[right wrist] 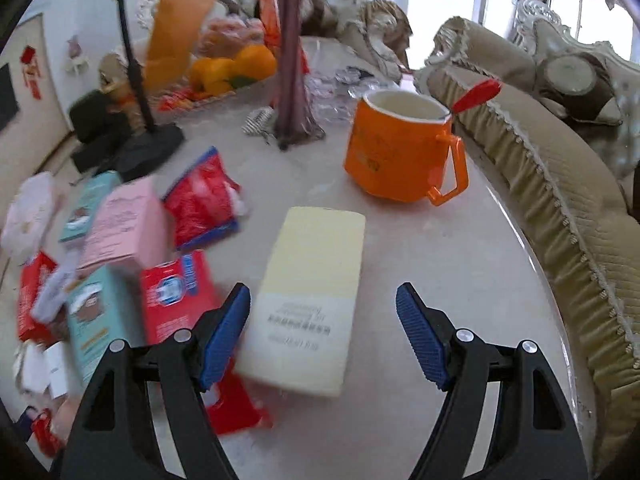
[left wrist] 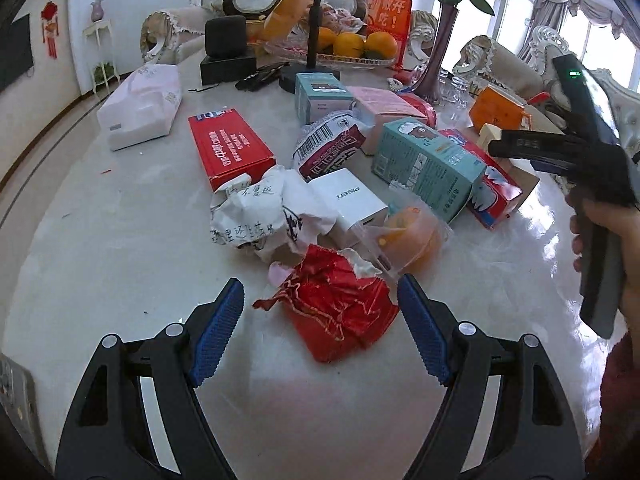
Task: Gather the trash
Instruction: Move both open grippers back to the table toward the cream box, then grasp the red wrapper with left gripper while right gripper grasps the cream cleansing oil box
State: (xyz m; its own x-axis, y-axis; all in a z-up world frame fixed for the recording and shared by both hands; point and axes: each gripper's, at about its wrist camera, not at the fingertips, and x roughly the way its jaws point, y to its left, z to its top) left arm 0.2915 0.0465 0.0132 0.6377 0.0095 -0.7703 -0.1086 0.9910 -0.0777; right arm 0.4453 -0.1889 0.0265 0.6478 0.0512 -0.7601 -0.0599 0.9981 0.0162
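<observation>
Both grippers are over the marble table [left wrist: 120,240], angled down, jaws wide, nothing gripped.

Left gripper [left wrist: 320,320]: a crumpled red wrapper [left wrist: 340,312] lies on the table between its blue pads [left wrist: 218,328], and neither pad touches it. Just behind the wrapper sit a crumpled white paper with handwriting [left wrist: 264,216], a white PISEN box [left wrist: 352,200] and a clear bag with something orange inside [left wrist: 412,240]. Further back: red carton [left wrist: 230,148], teal carton [left wrist: 428,164], white tissue pack [left wrist: 140,108].

Right gripper [right wrist: 324,320]: a pale yellow box [right wrist: 312,296] lies flat between the fingers, nearer the left pad; contact there is hard to judge. An orange mug [right wrist: 400,148] with a red spoon [right wrist: 476,96] stands beyond it, well apart. The trash pile is to its left, blurred: pink box [right wrist: 124,228], red packet [right wrist: 200,204].

The left camera shows a hand [left wrist: 608,232] holding the right gripper's handle.
</observation>
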